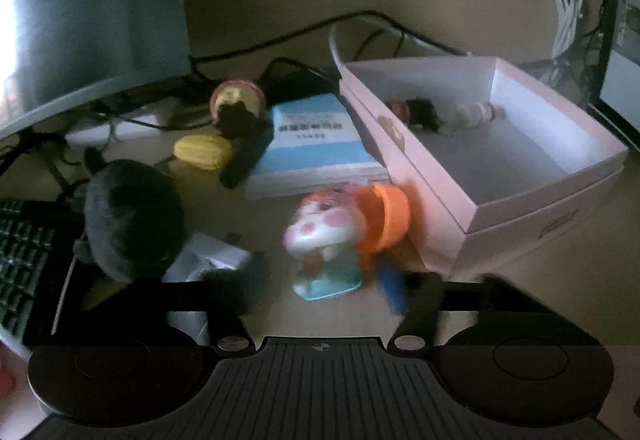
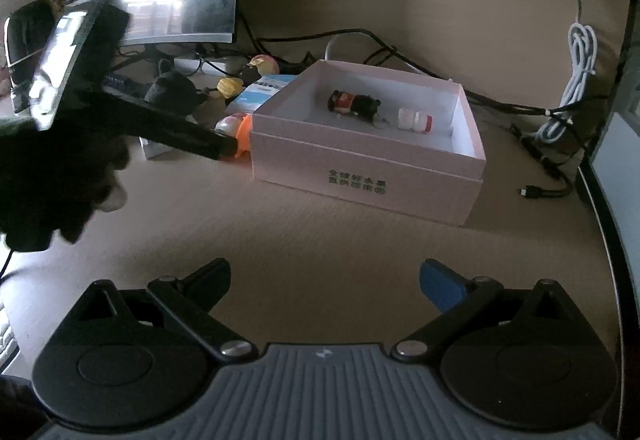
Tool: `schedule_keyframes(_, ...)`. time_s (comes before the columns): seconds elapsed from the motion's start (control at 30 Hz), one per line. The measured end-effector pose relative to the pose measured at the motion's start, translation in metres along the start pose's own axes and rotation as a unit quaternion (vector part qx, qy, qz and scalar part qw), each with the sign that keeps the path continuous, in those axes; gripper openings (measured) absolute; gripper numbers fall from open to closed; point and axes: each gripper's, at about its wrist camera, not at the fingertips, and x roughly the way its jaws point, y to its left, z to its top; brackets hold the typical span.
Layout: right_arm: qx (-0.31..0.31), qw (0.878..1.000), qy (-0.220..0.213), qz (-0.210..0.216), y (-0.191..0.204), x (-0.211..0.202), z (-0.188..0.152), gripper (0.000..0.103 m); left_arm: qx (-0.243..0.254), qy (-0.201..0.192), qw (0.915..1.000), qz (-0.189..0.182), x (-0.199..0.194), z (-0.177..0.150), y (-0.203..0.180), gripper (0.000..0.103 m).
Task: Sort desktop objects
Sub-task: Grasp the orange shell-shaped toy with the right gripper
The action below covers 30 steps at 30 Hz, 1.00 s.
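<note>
Landmark: the pink box point(image 2: 368, 160) on the desk point(image 2: 280, 240); every place below is given from it.
Task's thing: a cartoon animal figurine point(image 1: 332, 240) with an orange collar, lying on the desk just beside the box's left wall; whether it touches that wall cannot be told through the blur.
Long axis: the figurine appears tipped, its pale base toward the camera and its orange part toward the box.
Left hand-held gripper point(image 1: 324, 292): brought in low at the figurine, which lies straight ahead between the fingers; the jaws are narrowed about it, but a firm grip cannot be confirmed in the blurred left wrist view.
Right hand-held gripper point(image 2: 324, 280): held wide with nothing between the jaws, over bare desk in front of the box.
Nearer hand: the left, clearly; the right is well apart from the figurine.
Coming move, as judged: closing fully on the figurine, then a lift over the near wall into the box.
Already in the box: a small dark figure point(image 2: 354, 104) and a white bottle point(image 2: 414, 120).
Left of the box: a blue book point(image 1: 316, 136).
</note>
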Motion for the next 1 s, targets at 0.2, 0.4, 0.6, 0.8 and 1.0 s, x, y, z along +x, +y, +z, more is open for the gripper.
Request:
schedule_keyframes(0.2, -0.057, 0.998, -0.034, -0.021, 0.012, -0.005, 0.004, 0.1, -0.04, -0.011, 0.9986, 0.032, -0.02, -0.013, 0.019, 0.039)
schedule_keyframes(0.4, -0.199, 0.977, -0.076, -0.017, 0.059, 0.01, 0.021, 0.057, -0.098, 0.009, 0.9894, 0.107, -0.057, -0.049, 0.052, 0.04)
schedule_keyframes(0.6, -0.258, 0.96, -0.084, 0.062, 0.113, 0.043, 0.046, 0.05, -0.17, 0.015, 0.98, 0.102, -0.084, -0.071, 0.082, 0.058)
schedule_keyframes(0.8, -0.201, 0.97, -0.062, 0.119, 0.134, 0.08, 0.067, 0.07, -0.209, 0.018, 0.9718, 0.107, -0.107, -0.091, 0.094, 0.071)
schedule_keyframes(1.0, -0.177, 0.977, -0.038, 0.112, 0.137, 0.118, 0.079, 0.066, -0.214, 0.021, 0.9718, 0.098, -0.115, -0.099, 0.092, 0.077)
